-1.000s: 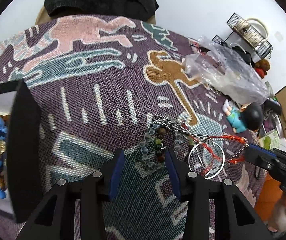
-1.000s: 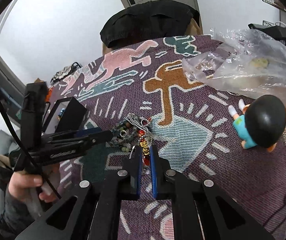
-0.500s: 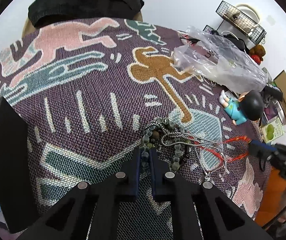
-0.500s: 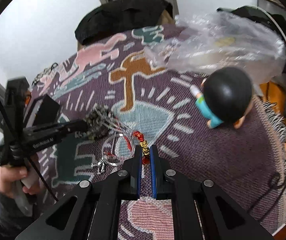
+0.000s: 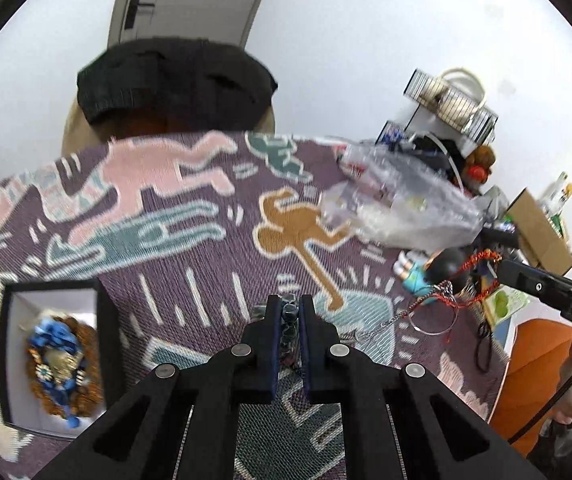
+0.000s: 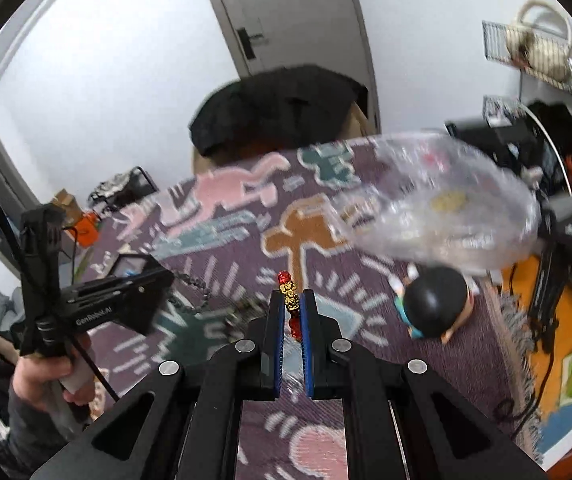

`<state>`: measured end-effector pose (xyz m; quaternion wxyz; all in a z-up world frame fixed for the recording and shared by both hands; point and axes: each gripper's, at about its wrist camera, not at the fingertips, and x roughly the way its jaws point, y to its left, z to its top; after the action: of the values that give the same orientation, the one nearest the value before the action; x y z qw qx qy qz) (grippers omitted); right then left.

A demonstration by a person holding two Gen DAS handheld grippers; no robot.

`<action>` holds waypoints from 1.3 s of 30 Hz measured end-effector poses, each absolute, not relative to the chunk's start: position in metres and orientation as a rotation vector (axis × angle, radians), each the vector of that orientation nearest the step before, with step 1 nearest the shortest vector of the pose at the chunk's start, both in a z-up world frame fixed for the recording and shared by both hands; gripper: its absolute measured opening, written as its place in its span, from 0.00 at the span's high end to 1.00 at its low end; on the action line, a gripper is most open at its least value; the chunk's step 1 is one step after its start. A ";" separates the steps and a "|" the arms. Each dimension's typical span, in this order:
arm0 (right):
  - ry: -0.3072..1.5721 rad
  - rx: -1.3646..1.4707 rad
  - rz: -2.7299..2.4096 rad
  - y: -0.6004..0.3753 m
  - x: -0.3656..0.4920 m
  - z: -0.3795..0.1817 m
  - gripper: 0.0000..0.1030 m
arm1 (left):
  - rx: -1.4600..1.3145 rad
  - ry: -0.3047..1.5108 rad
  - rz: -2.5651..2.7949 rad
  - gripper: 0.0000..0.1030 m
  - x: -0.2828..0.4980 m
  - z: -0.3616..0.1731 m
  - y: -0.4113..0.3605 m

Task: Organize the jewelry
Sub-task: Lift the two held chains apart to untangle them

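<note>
Above the patterned tabletop (image 5: 189, 264) we hold both tongs raised. Our left tongs (image 5: 289, 312) are pinched on a dark bead bracelet (image 5: 289, 311); our right tongs (image 6: 293, 312) are clamped tight on a red-and-gold bead bracelet (image 6: 290, 300). A silver chain (image 5: 396, 318) and red cord (image 5: 480, 258) stretch between the two, so we judge the pull is meant to untangle the clump. An open box (image 5: 51, 308) with blue jewelry sits left on the tabletop, likely the drop spot. A clear plastic bag (image 5: 402, 208) and a small doll (image 6: 434, 306) lie beyond.

Versus a second ago: our left tongs were wide open over the pile lying on the cloth, now they are closed on beads. Both tongs have come up, the tangle is off the cloth, and the box is fully in view.
</note>
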<state>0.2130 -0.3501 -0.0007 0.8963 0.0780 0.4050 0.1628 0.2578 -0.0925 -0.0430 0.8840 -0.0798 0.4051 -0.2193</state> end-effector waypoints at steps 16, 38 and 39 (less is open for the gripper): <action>0.649 0.117 0.475 -0.297 0.204 0.081 0.91 | -0.224 0.681 -0.447 0.92 0.225 0.020 -0.047; 0.625 0.156 0.600 -0.239 0.213 0.091 0.91 | -0.284 0.605 -0.350 0.92 0.193 0.043 0.021; 0.625 0.152 0.609 -0.234 0.213 0.091 0.91 | -0.286 0.603 -0.346 0.92 0.191 0.044 0.024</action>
<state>0.2128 -0.2342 0.0914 0.9035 0.0735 0.3023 0.2949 0.1913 0.0235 0.0439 0.9302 -0.1396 0.2945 -0.1689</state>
